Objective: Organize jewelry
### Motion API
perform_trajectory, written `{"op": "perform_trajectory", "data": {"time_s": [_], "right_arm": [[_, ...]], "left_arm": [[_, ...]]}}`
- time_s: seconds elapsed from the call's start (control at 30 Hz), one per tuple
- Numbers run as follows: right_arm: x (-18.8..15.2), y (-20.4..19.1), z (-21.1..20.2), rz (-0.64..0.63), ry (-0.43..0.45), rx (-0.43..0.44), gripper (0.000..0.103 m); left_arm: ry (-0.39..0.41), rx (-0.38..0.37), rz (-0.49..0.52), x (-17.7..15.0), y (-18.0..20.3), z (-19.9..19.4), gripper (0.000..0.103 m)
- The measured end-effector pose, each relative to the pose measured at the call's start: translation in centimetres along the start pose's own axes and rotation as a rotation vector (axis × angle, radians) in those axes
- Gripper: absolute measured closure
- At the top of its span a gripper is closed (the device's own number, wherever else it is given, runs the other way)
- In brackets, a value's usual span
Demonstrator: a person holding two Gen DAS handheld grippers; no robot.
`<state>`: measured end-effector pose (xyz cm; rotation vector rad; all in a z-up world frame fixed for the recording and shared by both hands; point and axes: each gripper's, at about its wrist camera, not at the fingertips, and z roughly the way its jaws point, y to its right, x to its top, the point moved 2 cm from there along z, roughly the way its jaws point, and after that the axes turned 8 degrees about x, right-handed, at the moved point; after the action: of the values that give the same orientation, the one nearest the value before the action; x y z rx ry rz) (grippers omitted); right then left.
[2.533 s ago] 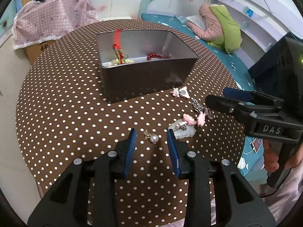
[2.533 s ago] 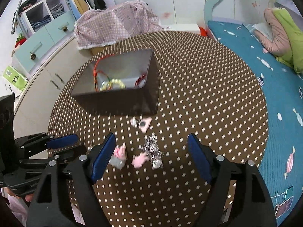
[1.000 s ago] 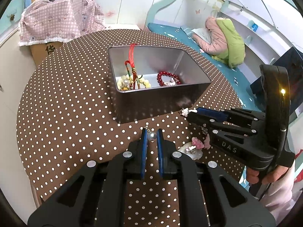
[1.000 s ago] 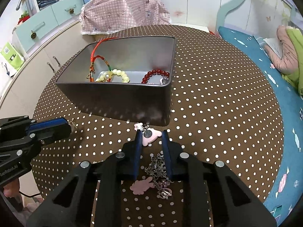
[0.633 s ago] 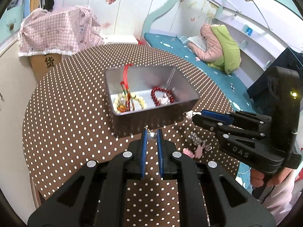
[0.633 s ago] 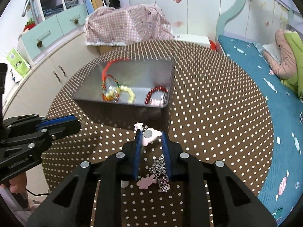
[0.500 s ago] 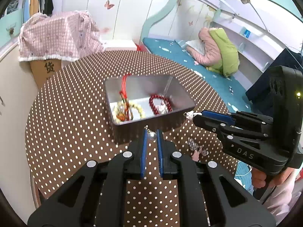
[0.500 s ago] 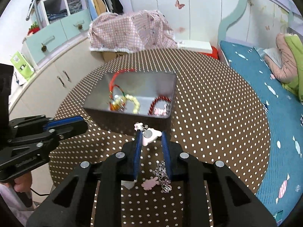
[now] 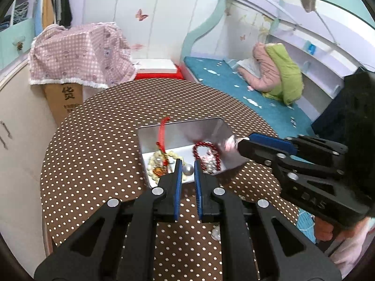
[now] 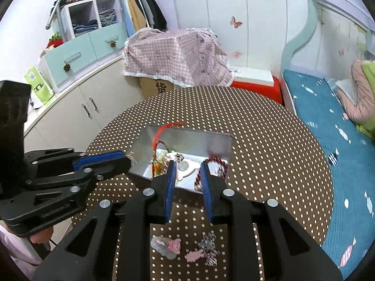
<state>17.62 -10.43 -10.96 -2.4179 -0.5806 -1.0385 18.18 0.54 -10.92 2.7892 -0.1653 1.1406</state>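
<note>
**Me:** Left wrist camera shows my left gripper (image 9: 188,169) nearly closed, pinching a little pearl earring (image 9: 188,170) over the near edge of the metal tin (image 9: 218,126).

**Helper:** And the other one?

**Me:** My right gripper (image 10: 186,168) is over the tin too. Its jaws are opening now. A pink charm (image 10: 184,169) sits between them, right above the tin's floor. I think the pads have just let go of it, but it is hard to be sure from here.

**Helper:** What is already in the tin?

**Me:** A red bead bracelet (image 9: 206,151), a yellow bead bracelet (image 9: 157,166) and a red cord (image 9: 162,132).

**Helper:** How do we do this bit well?

**Me:** Stay well inside the tin's walls before letting go, so nothing bounces out onto the dotted table (image 9: 98,140). Open slowly. The pearl is round and could roll.

**Helper:** Anything left?

**Me:** Yes. More pink bits (image 10: 167,245) and a silver chain (image 10: 208,249) lie on the table, on the near side of the tin.
</note>
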Motion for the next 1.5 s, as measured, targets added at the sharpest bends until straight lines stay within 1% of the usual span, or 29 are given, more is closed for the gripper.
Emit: {"op": "perform_trajectory", "data": {"time_s": [0.03,0.07,0.3,0.43,0.5,0.53,0.57,0.8,0.9,1.0,1.03,1.1,1.17,1.2,1.23,1.27,1.33,1.43,1.5], "right_arm": [[0.0,0.0,0.0,0.001,0.004,0.004,0.068],[0.0,0.1,-0.1,0.003,0.008,0.001,0.065],[-1.1,1.9,-1.2,0.063,0.005,-0.044,0.064],[-2.7,2.7,-2.1,0.091,-0.012,-0.072,0.064],[-3.5,2.7,-2.2,0.098,-0.028,-0.077,0.064],[-4.2,2.7,-2.1,0.106,-0.041,-0.080,0.064],[-4.7,2.7,-2.1,0.110,-0.052,-0.080,0.064],[-8.0,2.8,-1.3,0.146,-0.129,-0.069,0.064],[-8.7,2.8,-1.4,0.160,-0.137,-0.066,0.064],[-8.9,2.8,-1.7,0.166,-0.138,-0.068,0.064],[-9.0,2.8,-1.8,0.165,-0.137,-0.066,0.064],[-9.1,2.9,-1.9,0.167,-0.136,-0.062,0.064],[-9.3,2.9,-1.8,0.171,-0.142,-0.059,0.064],[-9.5,2.9,-1.7,0.171,-0.148,-0.055,0.064],[-9.6,2.8,-1.6,0.171,-0.152,-0.053,0.064],[-9.7,2.7,-1.5,0.169,-0.157,-0.047,0.064],[-10.0,2.2,-1.3,0.160,-0.163,-0.026,0.064],[-10.1,1.5,-1.1,0.148,-0.172,-0.001,0.064],[-10.1,1.0,-1.0,0.138,-0.175,0.013,0.065]], "left_arm": [[-0.009,0.002,-0.003,0.1,0.0,0.2,0.092],[-0.012,0.002,-0.005,0.0,-0.1,0.3,0.092],[-0.020,0.003,-0.003,-0.7,0.0,0.1,0.092],[-0.027,-0.001,0.010,-1.7,0.5,-0.5,0.092],[-0.033,-0.002,0.014,-2.5,0.9,-0.8,0.086],[-0.038,-0.002,0.011,-2.9,1.0,-0.9,0.072],[-0.041,-0.001,0.009,-3.3,1.1,-0.9,0.065],[-0.127,-0.005,0.037,-7.1,2.9,0.1,0.065],[-0.133,-0.031,0.055,-7.8,3.8,0.8,0.065],[-0.144,-0.043,0.083,-7.9,4.7,1.6,0.066],[-0.150,-0.050,0.092,-8.0,5.0,1.8,0.066],[-0.157,-0.063,0.105,-8.2,5.4,2.2,0.071],[-0.166,-0.071,0.118,-8.4,5.8,2.6,0.082],[-0.170,-0.073,0.123,-8.5,5.9,2.8,0.085],[-0.171,-0.067,0.128,-8.6,6.0,3.0,0.091],[-0.178,-0.064,0.135,-8.7,6.1,3.3,0.093],[-0.172,-0.071,0.128,-8.8,6.0,3.4,0.094],[-0.153,-0.080,0.114,-8.6,5.6,3.0,0.102],[-0.150,-0.072,0.103,-8.5,5.1,2.7,0.102]]}}
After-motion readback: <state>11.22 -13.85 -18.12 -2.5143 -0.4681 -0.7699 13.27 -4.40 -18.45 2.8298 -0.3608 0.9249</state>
